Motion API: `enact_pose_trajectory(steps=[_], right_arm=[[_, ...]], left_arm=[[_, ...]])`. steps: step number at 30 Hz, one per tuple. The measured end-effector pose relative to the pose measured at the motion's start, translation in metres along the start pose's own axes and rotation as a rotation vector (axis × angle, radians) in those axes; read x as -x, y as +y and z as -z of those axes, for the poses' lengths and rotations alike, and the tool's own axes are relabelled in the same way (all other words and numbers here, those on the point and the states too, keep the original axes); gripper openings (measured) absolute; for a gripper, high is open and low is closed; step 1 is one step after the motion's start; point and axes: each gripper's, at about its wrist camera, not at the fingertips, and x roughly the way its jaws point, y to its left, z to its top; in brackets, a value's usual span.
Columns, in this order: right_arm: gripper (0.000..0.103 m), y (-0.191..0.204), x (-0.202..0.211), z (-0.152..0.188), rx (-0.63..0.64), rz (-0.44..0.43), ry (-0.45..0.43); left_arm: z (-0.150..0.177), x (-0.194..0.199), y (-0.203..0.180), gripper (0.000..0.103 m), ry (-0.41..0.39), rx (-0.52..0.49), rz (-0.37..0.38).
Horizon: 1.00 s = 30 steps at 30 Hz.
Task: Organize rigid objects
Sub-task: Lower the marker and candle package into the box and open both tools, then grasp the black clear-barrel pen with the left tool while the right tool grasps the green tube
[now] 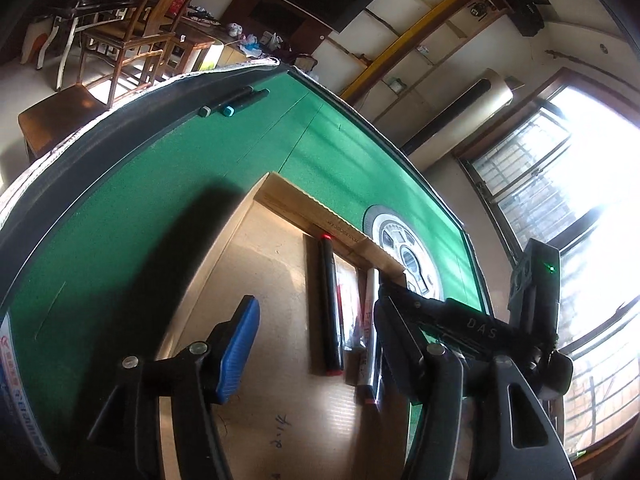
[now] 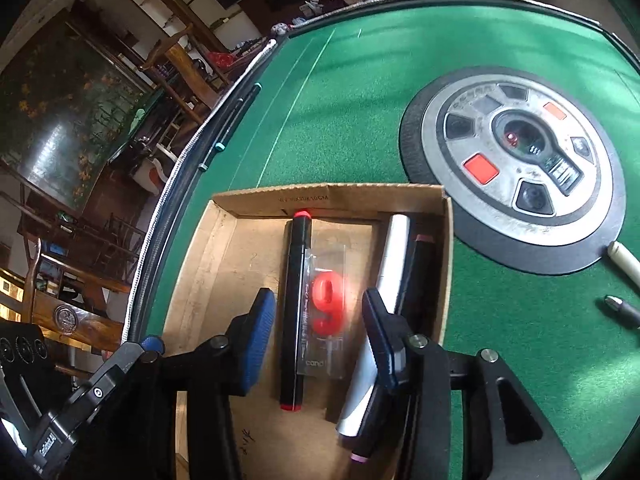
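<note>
**Both grippers hang open over a cardboard box of pens**

Blue-padded fingers (image 2: 262,340) frame the bottom of the right wrist view, and the right gripper (image 2: 320,332) stands released above the box, nothing pressed between its pads. Directly under the gap lie a black marker with red ends (image 2: 296,304) and, touching its right side, a clear packet holding a red "9" candle (image 2: 328,304). A silver pen (image 2: 384,300) and a dark marker with a pink end (image 2: 420,276) lie along the right wall of the cardboard box (image 2: 248,200), partly hidden by the right-hand finger.

The left gripper (image 1: 316,356) is likewise released, its jaws apart over the same box (image 1: 288,196) with no object touching its pads; the black marker (image 1: 331,304) and the silver pen (image 1: 370,332) lie side by side below it.

The box rests on a green felt table (image 2: 360,100) just beside a round control panel (image 2: 516,168). Two teal-capped markers (image 1: 236,102) lie near the far edge of the table, well apart from the box. On the felt to the right, a cream pen (image 2: 624,262) and a dark pen tip (image 2: 622,310) lie outside the box.
</note>
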Motion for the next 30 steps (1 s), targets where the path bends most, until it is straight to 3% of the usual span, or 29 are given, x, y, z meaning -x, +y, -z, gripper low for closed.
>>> enact_pose_trajectory(steps=[4,9,13,19,24,26,30], right_arm=[[0.054,-0.030,0.055,0.010,0.030,0.026,-0.110],[0.058,-0.100,0.121,0.029,0.010,0.147,-0.227],[0.058,-0.165,0.157,0.045,-0.055,0.264,-0.268],[0.058,-0.216,0.159,0.062,-0.091,0.294,-0.222],[0.058,-0.237,0.139,0.057,-0.071,0.333,-0.194],[0.058,-0.239,0.133,0.056,-0.049,0.320,-0.204],[0.059,-0.224,0.129,0.056,0.028,0.189,-0.167]], left_arm=[[0.018,0.018,-0.020,0.072,-0.029,-0.035,0.015],[0.049,0.033,-0.059,0.097,-0.064,-0.056,0.080],[0.081,0.025,-0.103,0.097,-0.019,-0.147,0.138],[0.119,-0.004,-0.151,0.097,0.090,-0.261,0.136],[0.130,-0.007,-0.162,0.097,0.095,-0.278,0.095],[0.132,-0.007,-0.165,0.097,0.090,-0.280,0.081],[0.135,-0.011,-0.169,0.097,0.087,-0.284,0.054]])
